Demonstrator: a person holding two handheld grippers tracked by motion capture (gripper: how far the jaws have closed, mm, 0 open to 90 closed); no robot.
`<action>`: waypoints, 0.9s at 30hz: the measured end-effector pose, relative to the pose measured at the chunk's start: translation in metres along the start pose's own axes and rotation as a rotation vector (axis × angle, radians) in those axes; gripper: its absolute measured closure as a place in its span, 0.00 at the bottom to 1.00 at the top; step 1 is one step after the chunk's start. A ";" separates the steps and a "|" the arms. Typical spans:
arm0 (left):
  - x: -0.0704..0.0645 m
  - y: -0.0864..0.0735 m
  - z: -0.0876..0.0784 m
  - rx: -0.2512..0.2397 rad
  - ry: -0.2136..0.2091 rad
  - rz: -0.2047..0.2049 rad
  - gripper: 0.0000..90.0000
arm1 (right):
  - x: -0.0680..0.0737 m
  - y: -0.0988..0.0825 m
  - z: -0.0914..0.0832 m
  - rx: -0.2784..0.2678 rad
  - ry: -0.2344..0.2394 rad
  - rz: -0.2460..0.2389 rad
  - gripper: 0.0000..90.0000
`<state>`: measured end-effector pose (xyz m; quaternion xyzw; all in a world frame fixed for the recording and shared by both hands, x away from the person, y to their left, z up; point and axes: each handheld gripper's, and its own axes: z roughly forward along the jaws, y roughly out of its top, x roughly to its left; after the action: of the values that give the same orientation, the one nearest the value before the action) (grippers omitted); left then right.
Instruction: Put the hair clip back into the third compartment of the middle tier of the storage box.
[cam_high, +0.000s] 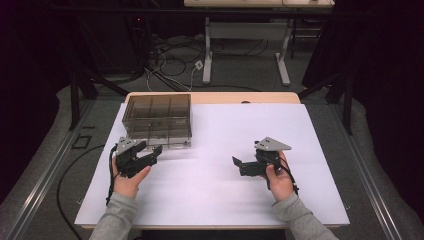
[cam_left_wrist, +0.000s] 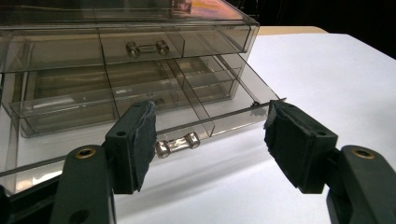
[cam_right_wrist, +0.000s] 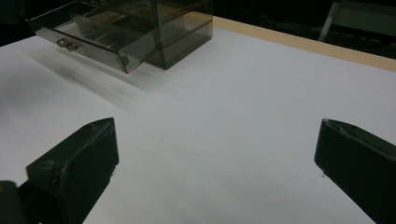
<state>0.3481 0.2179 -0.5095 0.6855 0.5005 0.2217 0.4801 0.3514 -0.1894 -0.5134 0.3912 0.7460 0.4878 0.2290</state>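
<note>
A smoky clear drawer box (cam_high: 157, 117) stands at the back left of the white table top (cam_high: 215, 195). Its lower drawer (cam_left_wrist: 140, 100) is pulled out toward me, with empty compartments showing. The drawer's small metal handle (cam_left_wrist: 177, 143) lies just ahead of my left gripper (cam_left_wrist: 210, 140), close beside the left pad (cam_left_wrist: 142, 140), and neither pad presses on it. The upper drawer's handle (cam_left_wrist: 147, 48) sits flush with the box front. My left gripper (cam_high: 156, 152) is open in front of the drawer. My right gripper (cam_high: 237, 164) is open above bare table (cam_right_wrist: 217, 149) at mid right, far from the box (cam_right_wrist: 177, 28).
The wooden table edge (cam_high: 240, 97) runs behind the white sheet. Beyond it, on the floor, are loose cables (cam_high: 170, 65) and the white legs of another table (cam_high: 207, 55). The pulled-out drawer (cam_right_wrist: 93, 37) juts over the sheet at the left.
</note>
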 end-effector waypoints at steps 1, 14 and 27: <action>-0.001 -0.001 0.001 0.001 -0.002 -0.005 0.39 | -0.001 0.000 -0.001 -0.002 -0.002 0.001 0.00; -0.007 -0.007 0.005 0.005 -0.017 -0.050 0.52 | -0.009 -0.005 -0.004 -0.007 -0.018 0.024 0.00; -0.013 -0.007 0.010 0.038 0.007 -0.070 0.74 | -0.017 -0.006 -0.005 -0.003 -0.012 0.054 0.00</action>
<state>0.3478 0.2016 -0.5177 0.6757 0.5301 0.1975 0.4726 0.3553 -0.2069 -0.5168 0.4138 0.7331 0.4924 0.2209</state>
